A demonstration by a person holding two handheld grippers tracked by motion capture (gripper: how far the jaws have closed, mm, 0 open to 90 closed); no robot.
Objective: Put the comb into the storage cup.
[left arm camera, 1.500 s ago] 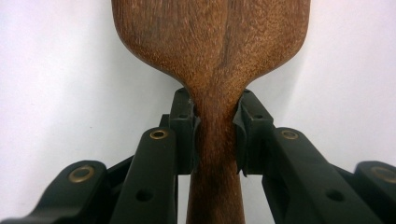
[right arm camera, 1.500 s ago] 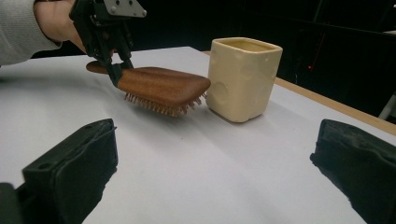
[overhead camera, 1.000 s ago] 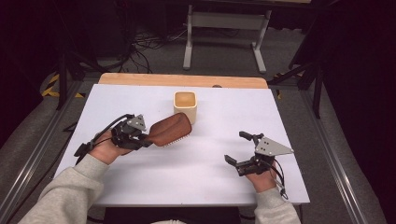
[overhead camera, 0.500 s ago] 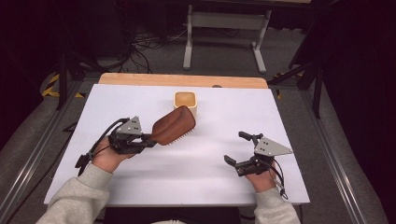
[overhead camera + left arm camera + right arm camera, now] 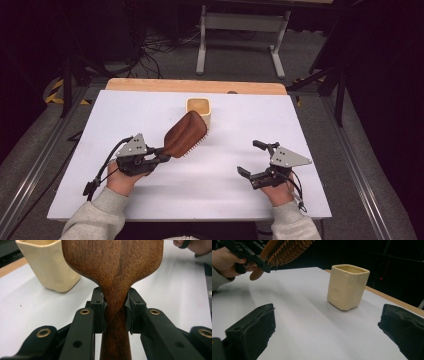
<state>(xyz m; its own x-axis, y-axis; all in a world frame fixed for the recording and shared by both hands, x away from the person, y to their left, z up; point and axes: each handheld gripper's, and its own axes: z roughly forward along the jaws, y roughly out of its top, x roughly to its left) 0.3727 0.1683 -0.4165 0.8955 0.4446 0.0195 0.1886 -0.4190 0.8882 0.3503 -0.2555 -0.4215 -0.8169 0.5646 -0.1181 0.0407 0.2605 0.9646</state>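
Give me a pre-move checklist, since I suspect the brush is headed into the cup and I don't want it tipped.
1. Grip: left gripper clamps the wooden brush at the neck of its handle, jaws on both sides. Ok.
2. Brush off the table: lifted, bristles facing down. Ok.
3. Cup upright on the white table. Ok.
4. Cup empty: its inside is barely visible. Cannot tell.
5. Right gripper open, apart from the cup, out of the brush's path. Ok.
6. Brush head fits the cup's mouth: cannot tell.
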